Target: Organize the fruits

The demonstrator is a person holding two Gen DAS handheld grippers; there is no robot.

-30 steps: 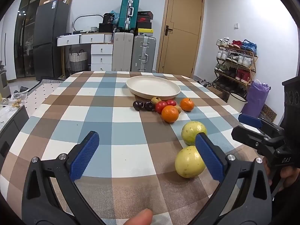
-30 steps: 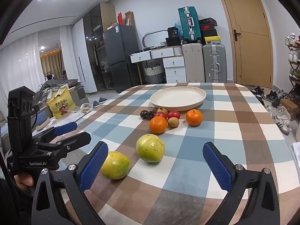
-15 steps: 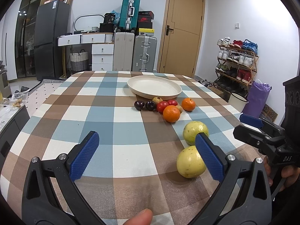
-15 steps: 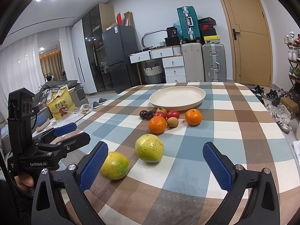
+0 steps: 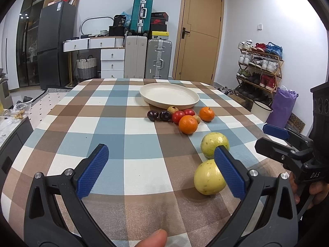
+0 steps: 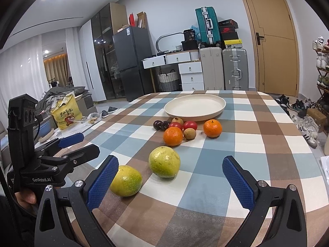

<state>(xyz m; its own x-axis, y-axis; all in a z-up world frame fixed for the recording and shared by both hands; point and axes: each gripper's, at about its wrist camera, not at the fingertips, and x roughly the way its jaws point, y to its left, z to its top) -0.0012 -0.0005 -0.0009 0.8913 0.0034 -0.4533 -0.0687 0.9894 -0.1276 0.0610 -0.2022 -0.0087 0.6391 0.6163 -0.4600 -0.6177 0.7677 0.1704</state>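
Observation:
A cream plate stands empty at the far middle of the checkered table. In front of it lie two dark plums, two red tomatoes, two oranges and small brown fruits. Two yellow-green fruits lie nearest. My left gripper is open and empty above the near table, its right finger in front of the nearest yellow-green fruit. My right gripper is open and empty, with one yellow-green fruit by its left finger.
The checkered tablecloth covers the table. Suitcases, drawers and a fridge stand behind it. A shoe rack is at the right. The other gripper shows at each view's edge.
Both views have shifted only slightly; the fruits sit a little further right in the left wrist view. Both grippers stay open and empty.

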